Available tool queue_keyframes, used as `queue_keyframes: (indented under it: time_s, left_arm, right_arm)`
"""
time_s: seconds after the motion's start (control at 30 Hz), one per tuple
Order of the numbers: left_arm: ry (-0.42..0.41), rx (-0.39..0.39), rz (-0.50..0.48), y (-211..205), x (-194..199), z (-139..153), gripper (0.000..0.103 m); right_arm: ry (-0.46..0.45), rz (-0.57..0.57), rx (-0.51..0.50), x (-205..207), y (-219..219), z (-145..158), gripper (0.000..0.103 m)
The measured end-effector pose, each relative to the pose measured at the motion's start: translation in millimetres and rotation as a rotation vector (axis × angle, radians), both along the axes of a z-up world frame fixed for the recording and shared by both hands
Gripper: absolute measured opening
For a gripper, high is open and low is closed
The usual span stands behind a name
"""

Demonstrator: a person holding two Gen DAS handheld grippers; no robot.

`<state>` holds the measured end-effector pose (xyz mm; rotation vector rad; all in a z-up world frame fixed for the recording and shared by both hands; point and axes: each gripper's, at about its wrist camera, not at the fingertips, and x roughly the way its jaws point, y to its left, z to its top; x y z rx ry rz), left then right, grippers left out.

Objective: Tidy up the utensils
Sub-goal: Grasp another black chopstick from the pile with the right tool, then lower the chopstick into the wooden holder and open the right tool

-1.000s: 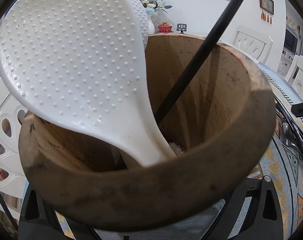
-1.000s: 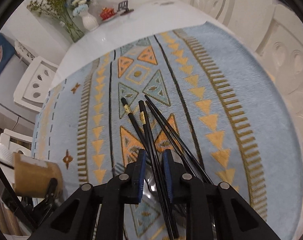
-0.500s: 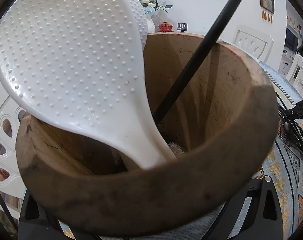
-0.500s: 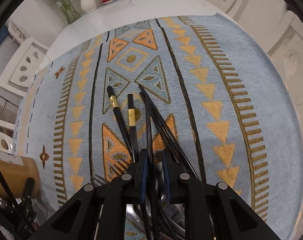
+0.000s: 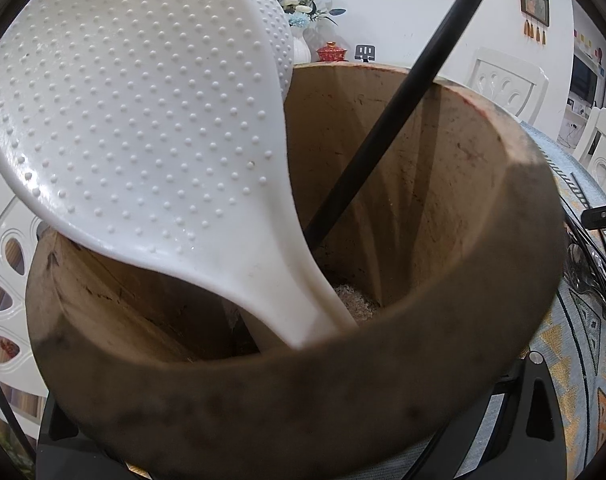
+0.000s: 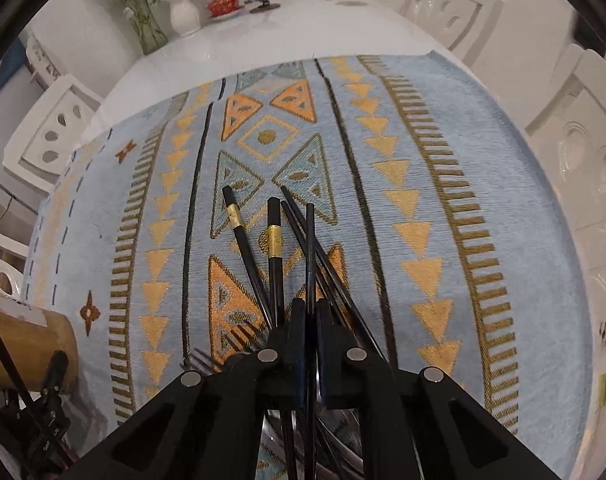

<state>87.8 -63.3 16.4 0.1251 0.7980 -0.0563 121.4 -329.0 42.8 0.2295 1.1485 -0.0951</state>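
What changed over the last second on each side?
The right claw has just closed onto one thin black chopstick from the pile on the cloth, and its view shifted slightly. Unchanged: the left claw's wooden holder, with the white paddle and black stick inside.

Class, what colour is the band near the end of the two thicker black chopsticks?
Gold, on each thicker chopstick; clearest in the right wrist view.
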Motion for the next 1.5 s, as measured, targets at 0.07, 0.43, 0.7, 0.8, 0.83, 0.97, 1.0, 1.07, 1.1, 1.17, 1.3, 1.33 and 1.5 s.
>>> queue_keyframes:
  time_s: [0.07,0.43,0.7,0.8,0.83,0.97,1.0,1.07,1.1,1.17,1.3,1.33,1.5]
  left_arm:
    - [0.000,0.000,0.000,0.3,0.1,0.2,0.099]
    - [0.001,-0.001,0.000,0.3,0.3,0.6,0.099]
    - [0.009,-0.005,-0.002,-2.4,3.4,-1.3,0.099]
    - [0.015,-0.008,-0.003,-3.5,5.2,-2.7,0.099]
    - [0.015,-0.008,-0.003,-4.3,5.2,-3.2,0.099]
    - [0.015,-0.008,-0.002,-4.0,5.3,-3.0,0.099]
    - [0.015,-0.008,-0.002,-4.4,5.4,-3.2,0.099]
    - [0.015,-0.009,-0.002,-3.9,5.4,-3.0,0.099]
    - [0.016,-0.010,-0.003,-4.3,5.5,-3.3,0.099]
    - [0.020,-0.013,-0.004,-4.7,6.1,-4.2,0.099]
    - [0.023,-0.018,-0.004,-6.1,6.4,-6.1,0.099]
    - [0.022,-0.019,-0.004,-6.6,6.4,-6.5,0.099]
    - [0.020,-0.016,-0.003,-8.4,9.3,-8.3,0.099]
  right_arm:
    - [-0.012,-0.005,0.010,-7.1,-2.1,6.8,0.005]
    - [-0.130,-0.036,0.000,-72.3,3.8,61.6,0.005]
    - [-0.192,-0.050,-0.025,-114.5,24.8,91.0,0.005]
    - [-0.215,-0.050,-0.034,-127.2,31.8,101.2,0.005]
    - [-0.223,-0.048,-0.038,-131.9,34.3,104.8,0.005]
    - [-0.276,-0.040,-0.019,-145.9,43.1,119.8,0.005]
    - [-0.289,-0.041,-0.025,-148.4,46.2,124.1,0.005]
    - [-0.314,-0.038,-0.037,-151.5,51.8,132.0,0.005]
    - [-0.328,-0.034,-0.043,-151.0,54.9,136.0,0.005]
    - [-0.364,-0.027,-0.056,-150.8,60.1,146.4,0.005]
    - [-0.425,-0.012,-0.084,-141.7,71.3,168.8,0.005]
    - [-0.435,-0.008,-0.087,-139.8,74.0,173.3,0.005]
    - [-0.498,0.026,-0.107,-129.2,87.8,203.1,0.005]
